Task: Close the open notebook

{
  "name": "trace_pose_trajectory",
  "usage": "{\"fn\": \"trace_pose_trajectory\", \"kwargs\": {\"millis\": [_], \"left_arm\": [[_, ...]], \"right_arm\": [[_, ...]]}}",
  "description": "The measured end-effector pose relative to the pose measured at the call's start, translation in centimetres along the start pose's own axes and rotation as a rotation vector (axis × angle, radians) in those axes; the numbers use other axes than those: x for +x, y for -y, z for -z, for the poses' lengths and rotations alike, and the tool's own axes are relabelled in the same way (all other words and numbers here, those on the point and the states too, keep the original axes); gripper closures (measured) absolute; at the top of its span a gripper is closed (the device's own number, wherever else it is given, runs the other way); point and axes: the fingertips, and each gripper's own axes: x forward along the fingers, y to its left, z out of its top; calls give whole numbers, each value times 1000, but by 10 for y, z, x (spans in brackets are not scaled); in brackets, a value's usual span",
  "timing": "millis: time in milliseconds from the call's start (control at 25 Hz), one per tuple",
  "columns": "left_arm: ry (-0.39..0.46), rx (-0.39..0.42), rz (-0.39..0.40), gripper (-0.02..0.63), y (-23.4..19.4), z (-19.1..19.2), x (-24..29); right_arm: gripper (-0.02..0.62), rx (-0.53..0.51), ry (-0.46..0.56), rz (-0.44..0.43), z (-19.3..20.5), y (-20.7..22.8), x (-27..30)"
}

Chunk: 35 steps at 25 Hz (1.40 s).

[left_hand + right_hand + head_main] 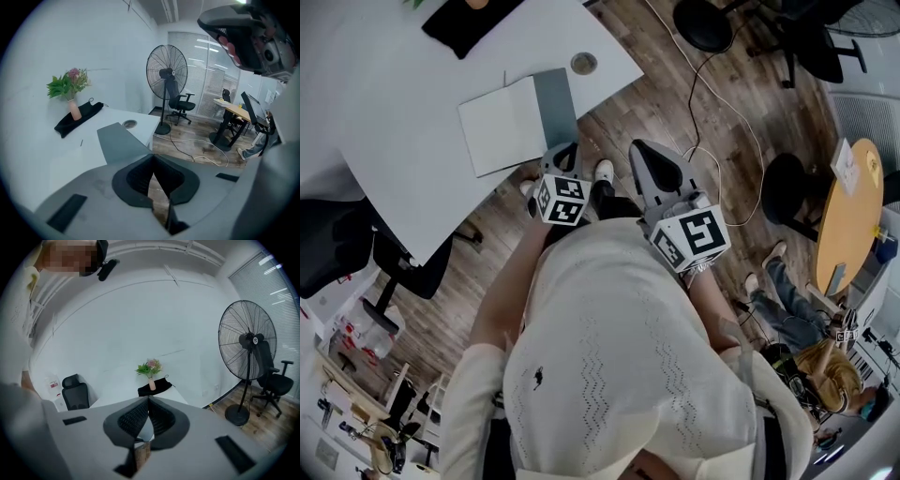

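Head view: notebook (pixel 517 122) lies open and flat on the white table (pixel 384 112), at the corner nearest the person. Its white page is ahead and to the left of the left gripper (pixel 565 150); its grey cover (pixel 555 105) is directly ahead of the tips. Left gripper: jaws together, nothing between them. The tips sit over the near edge of the grey cover; contact cannot be told from above. Left gripper view shows the cover (pixel 121 140) just ahead and slightly left of the closed tips, apparently below them rather than touched. The spine runs away from the left gripper, roughly along its pointing line, so the cover must swing leftward over the white page. Right gripper (pixel 639 148): jaws likewise pressed together at the tips, empty. It hangs to the right of the left one, off the table edge over the wood floor (pixel 628 103), apart from the notebook. Judgement: the left gripper is nearer and better placed. Its closed tips would have to slip under the cover's free edge, on its right beside the table edge. Surroundings: round cable port (pixel 583 63) just beyond the cover; black cloth (pixel 473 23) and flower vase (pixel 73 108) farther ahead, both outside the swing. Nothing stands between left gripper and cover.
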Motion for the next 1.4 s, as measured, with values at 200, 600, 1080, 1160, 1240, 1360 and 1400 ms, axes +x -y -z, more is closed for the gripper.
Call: {"fn": "trace_pose_trajectory", "kwargs": {"millis": [200, 600, 1080, 1160, 1240, 1360, 1400], "left_arm": [[52, -3, 2, 589, -3, -5, -11], [135, -28, 9, 589, -11, -11, -31], [177, -49, 16, 589, -20, -12, -50], [178, -50, 19, 589, -20, -11, -52], [182, -50, 19, 589, -21, -11, -55], [196, -64, 16, 589, -25, -12, -60], [201, -73, 15, 589, -27, -13, -62]], "right_arm": [[594, -4, -6, -23, 3, -13, 10], [594, -28, -27, -43, 7, -44, 20], [594, -4, -26, -7, 13, -55, 18], [594, -1, -25, -10, 13, -58, 20], [594, -4, -29, -16, 14, -63, 22], [594, -10, -38, -22, 17, -70, 24], [594, -11, -41, -23, 17, -72, 25]]}}
